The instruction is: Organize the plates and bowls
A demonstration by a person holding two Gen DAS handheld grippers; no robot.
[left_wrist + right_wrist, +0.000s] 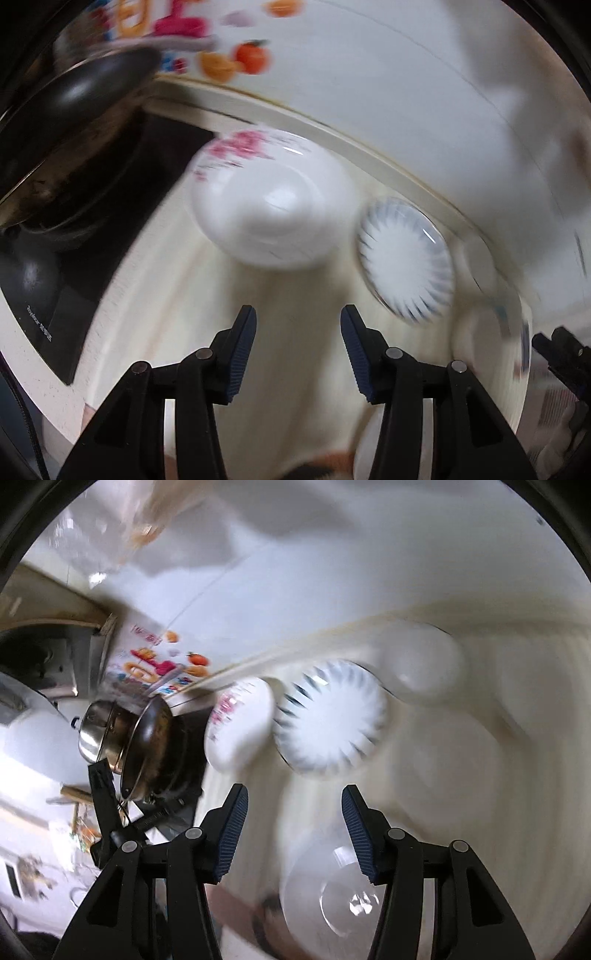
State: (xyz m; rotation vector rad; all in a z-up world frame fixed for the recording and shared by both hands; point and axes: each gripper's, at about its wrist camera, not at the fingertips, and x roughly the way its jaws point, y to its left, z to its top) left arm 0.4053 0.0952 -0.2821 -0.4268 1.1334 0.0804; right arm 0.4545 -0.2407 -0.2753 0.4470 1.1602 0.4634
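both sets of fingers are spread wide with nothing between them, left gripper [298, 314] and right gripper [294, 793] just hovering over the cream worktop [295, 302]. straight ahead of the left one sits the pink-flowered bowl [271, 199], and just beside it, near the wall, the blue-rayed plate [406, 262]. from the right wrist view the blue-rayed plate is dead ahead, with a plain white bowl [424, 664] just behind it and a clear glass dish [332, 897] low down under the fingers. off by the flowered bowl there's a dark wok [74, 122] on the stove. everything's motion-blurred so fine detail is a guess, but these look like glazed ceramic: stiff, slick, fairly heavy, chip-prone. i'd pinch the rim, one finger inside and one outside, and go easy when stacking, since a glossy rim could slide out
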